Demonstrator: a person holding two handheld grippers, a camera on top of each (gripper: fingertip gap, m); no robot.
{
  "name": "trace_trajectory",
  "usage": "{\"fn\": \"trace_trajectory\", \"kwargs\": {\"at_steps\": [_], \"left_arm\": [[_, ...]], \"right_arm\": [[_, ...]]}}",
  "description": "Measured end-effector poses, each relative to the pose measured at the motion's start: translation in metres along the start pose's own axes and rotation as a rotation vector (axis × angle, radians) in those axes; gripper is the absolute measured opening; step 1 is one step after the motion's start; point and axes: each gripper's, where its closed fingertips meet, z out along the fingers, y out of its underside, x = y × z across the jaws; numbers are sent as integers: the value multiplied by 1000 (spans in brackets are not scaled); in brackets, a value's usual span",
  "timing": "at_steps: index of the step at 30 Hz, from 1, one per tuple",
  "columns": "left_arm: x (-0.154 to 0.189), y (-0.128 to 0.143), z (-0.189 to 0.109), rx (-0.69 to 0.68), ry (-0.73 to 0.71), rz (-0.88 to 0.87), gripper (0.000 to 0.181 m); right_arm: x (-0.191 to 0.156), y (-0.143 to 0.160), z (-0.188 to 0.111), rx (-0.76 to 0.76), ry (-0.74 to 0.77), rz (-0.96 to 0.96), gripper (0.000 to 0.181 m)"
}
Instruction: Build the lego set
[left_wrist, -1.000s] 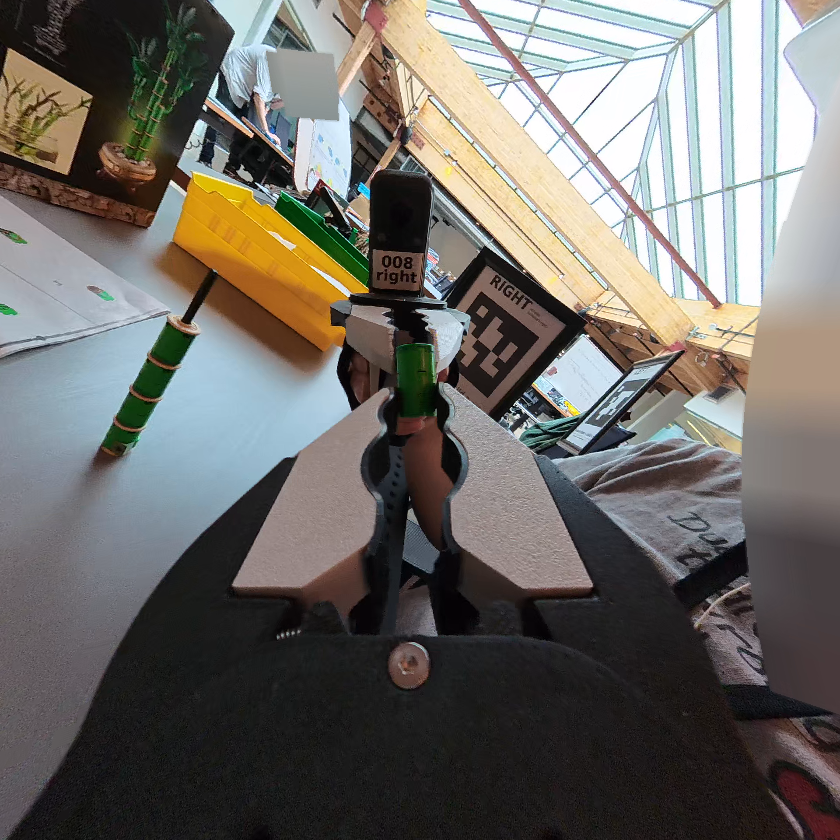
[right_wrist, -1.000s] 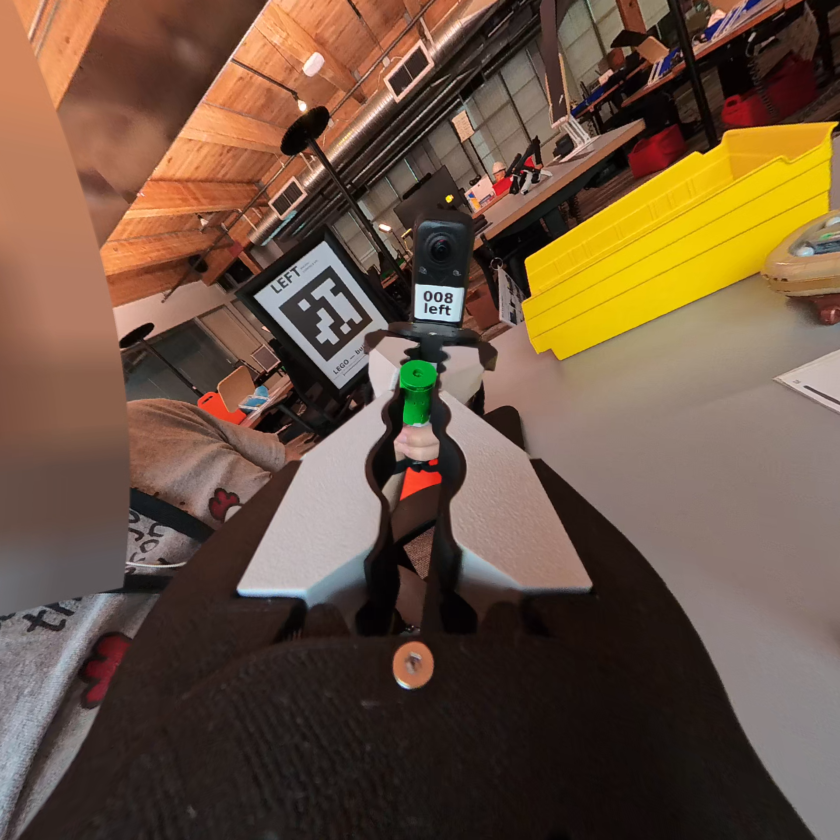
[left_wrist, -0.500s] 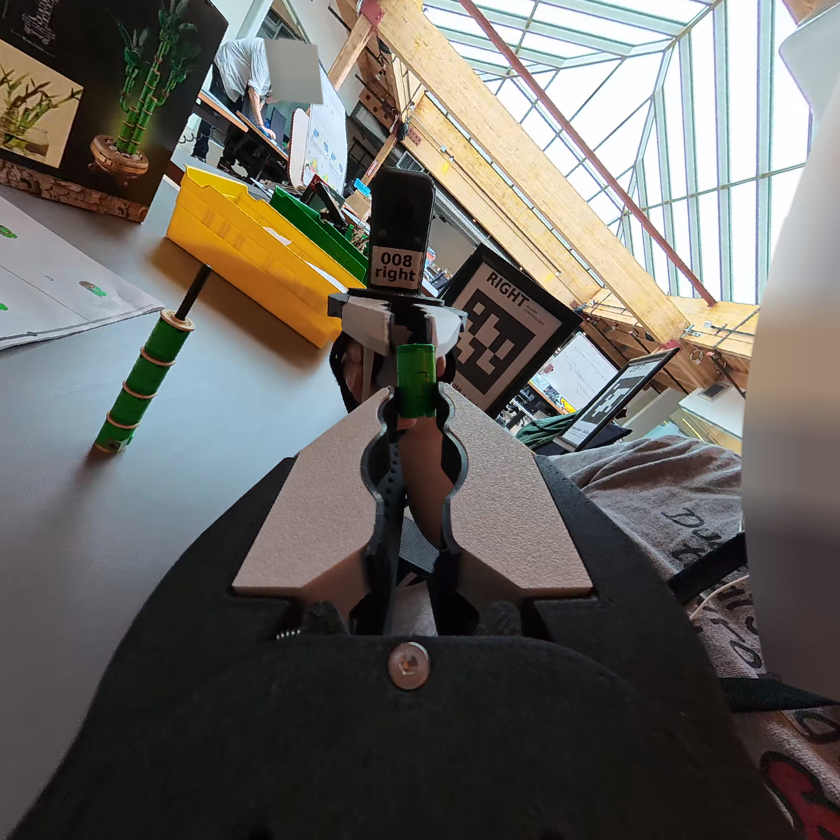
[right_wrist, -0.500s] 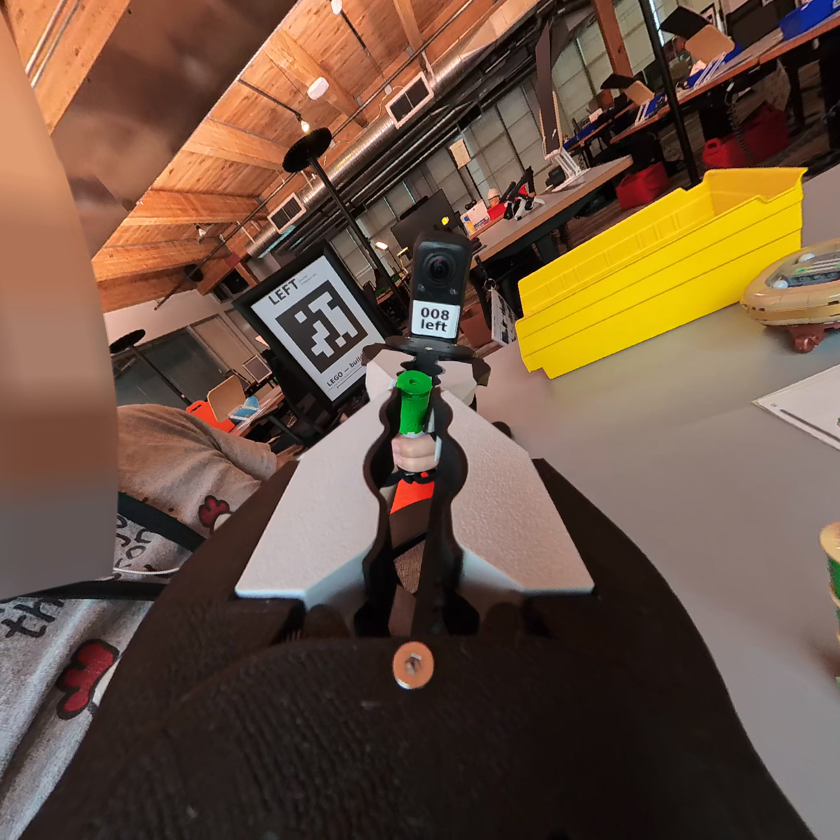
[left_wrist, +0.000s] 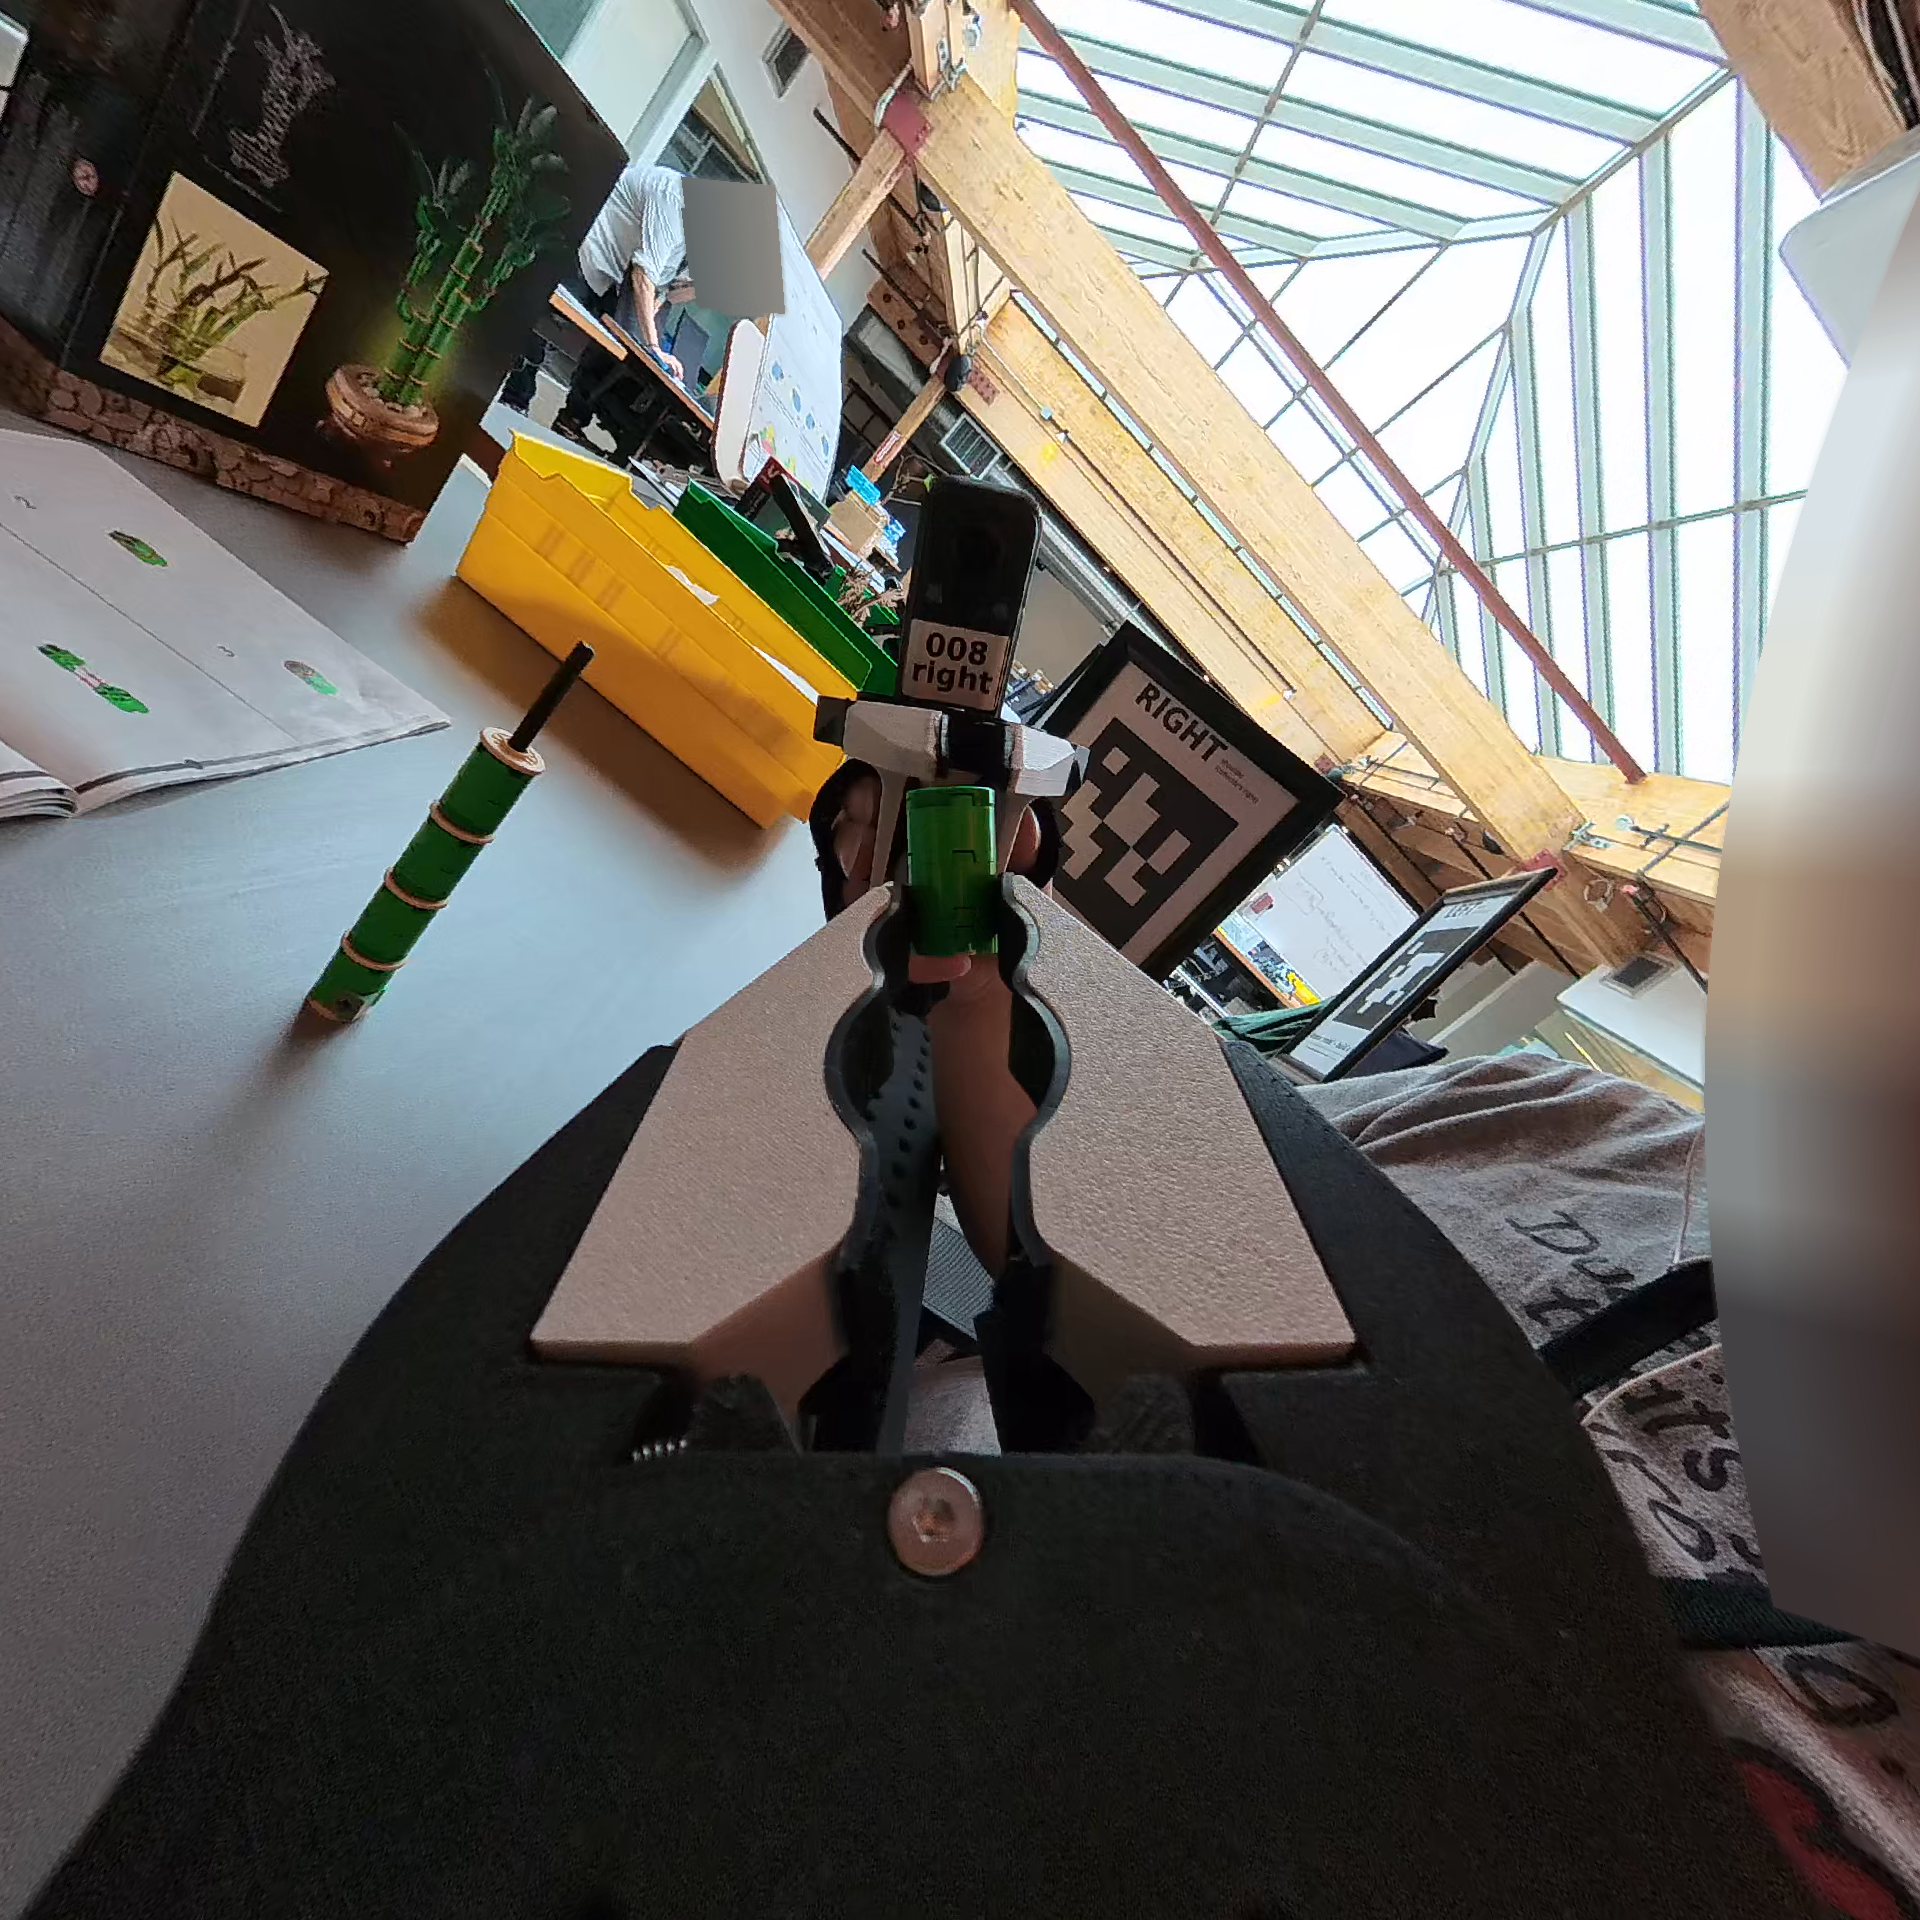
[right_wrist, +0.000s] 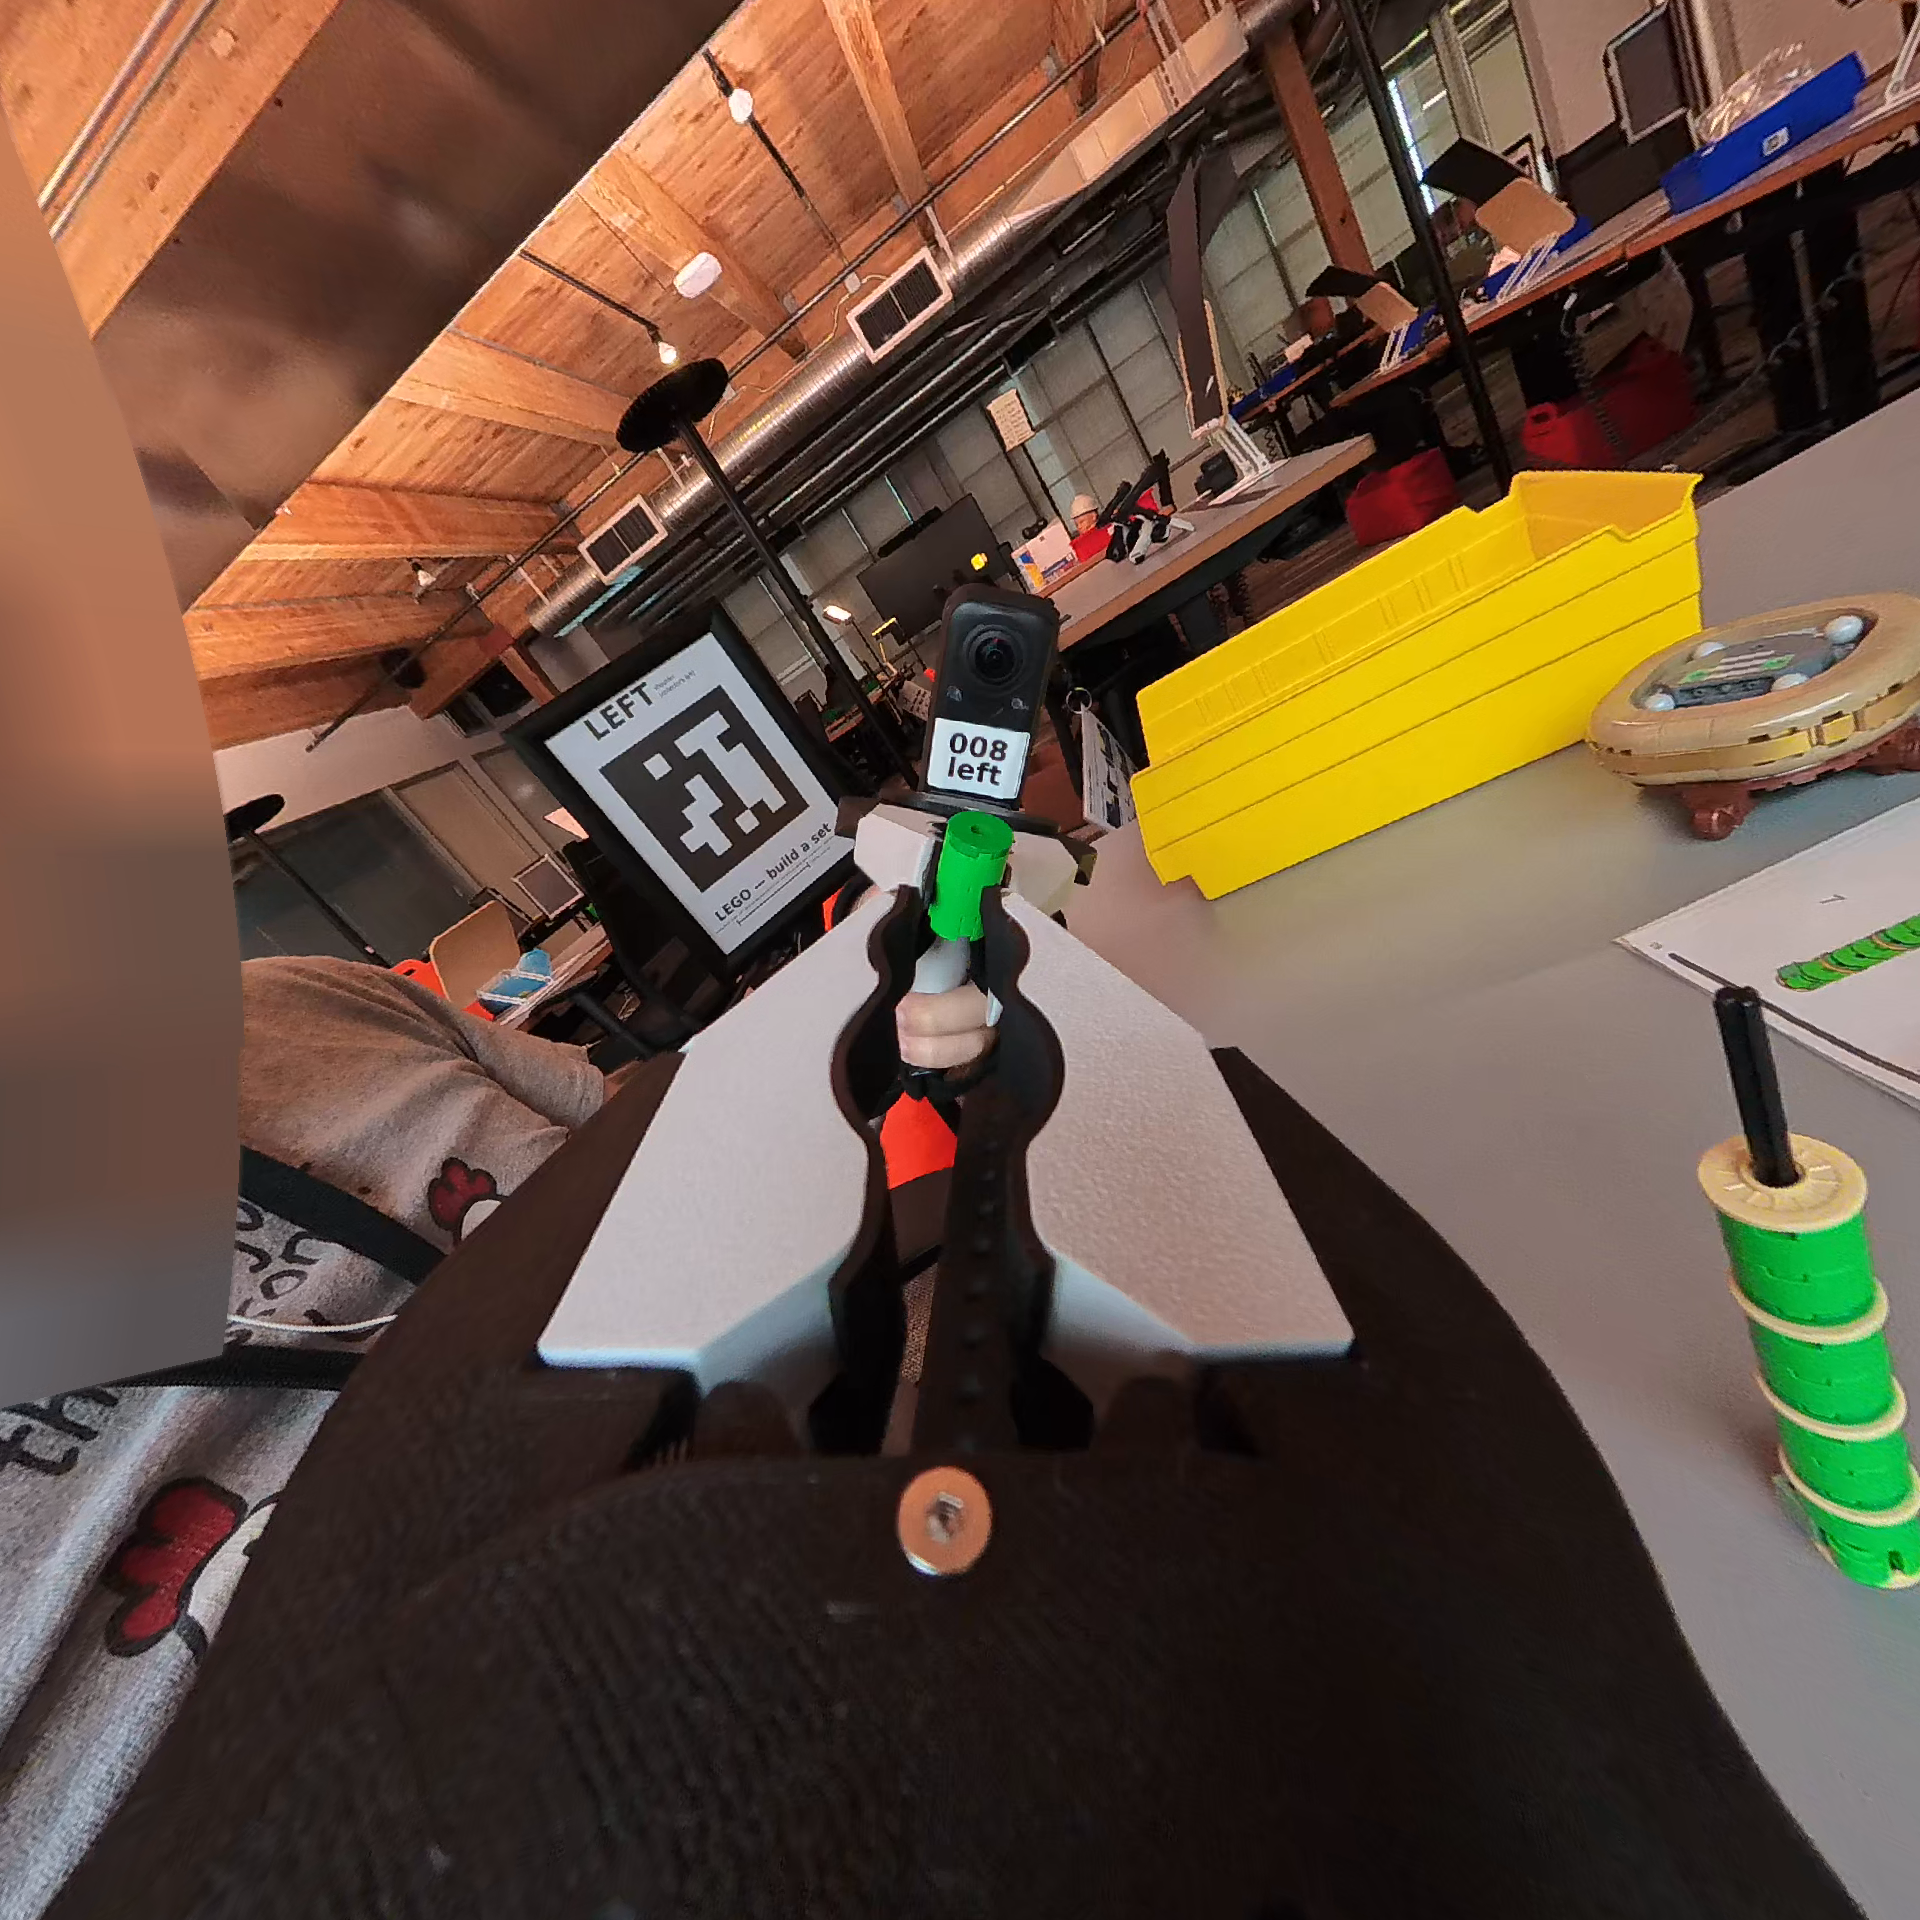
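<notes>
While both claws pinch the green cylinder (left_wrist: 951, 871), yellow bin (left_wrist: 634, 634) sits beyond

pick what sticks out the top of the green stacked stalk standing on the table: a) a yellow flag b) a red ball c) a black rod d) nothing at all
c: a thin black rod rises from the tan ring capping the green bamboo stalk, seen again in the left wrist view.
</notes>
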Motion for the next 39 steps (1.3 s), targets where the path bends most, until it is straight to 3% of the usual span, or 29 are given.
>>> {"fn": "trace_trajectory", "kwargs": {"at_steps": [13,18,24,26,30,34,39], "left_arm": [[6,0,1,-6,10,14,14],[14,2,4,-12,31,33,14],[32,8,11,-28,103,115,14],[37,13,15,-49,120,158,14],[33,19,20,-49,115,121,14],[33,18,26,-9,155,45,13],[29,21,35,2,149,27,14]], "right_arm": [[0,5,2,-33,30,-65,9],[-10,9,7,-64,24,-187,10],[-29,9,10,-83,9,-403,32],[-39,9,9,-87,-10,-517,43],[-47,10,9,-124,155,-1041,63],[-34,22,13,-296,285,-1355,63],[-14,23,13,-408,374,-1489,47]]}}
